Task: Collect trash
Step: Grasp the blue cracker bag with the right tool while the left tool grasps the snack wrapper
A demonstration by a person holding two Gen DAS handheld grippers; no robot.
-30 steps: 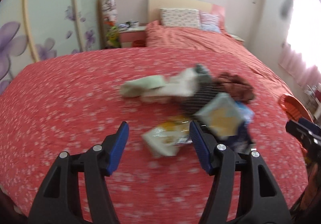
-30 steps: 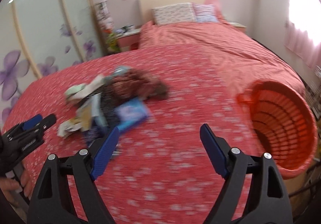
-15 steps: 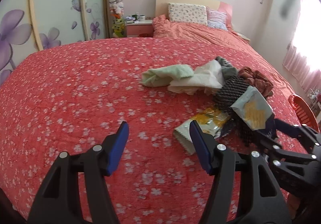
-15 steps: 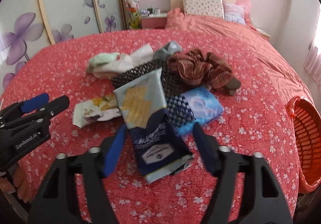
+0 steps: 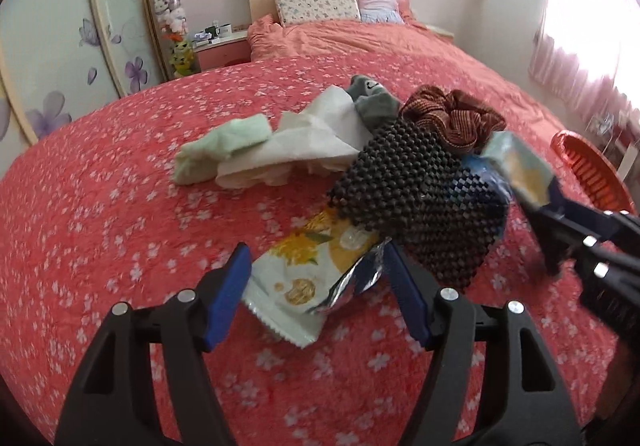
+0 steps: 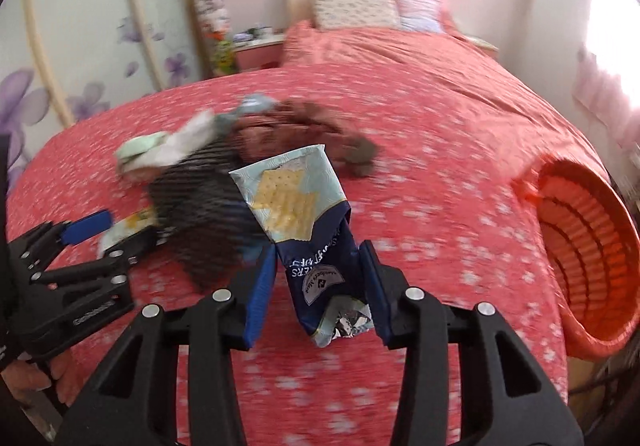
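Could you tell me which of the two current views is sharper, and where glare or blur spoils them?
Left wrist view: mostly sharp on the yellow wrapper, with window glare at the upper right. Right wrist view: motion-blurred bedspread and clothes, though the cracker packet stays fairly crisp.

Taking the black mesh mat point(image 5: 416, 198) as landmark: the red bedspread point(image 5: 100, 214) left of it lies bare and passable. Behind it, a green cloth point(image 5: 224, 146), white cloth point(image 5: 312, 142) and brown scrunchie point(image 5: 452, 118) crowd the way. Right of it, bedspread runs clear to the orange basket point(image 6: 580, 246) at the bed's edge.
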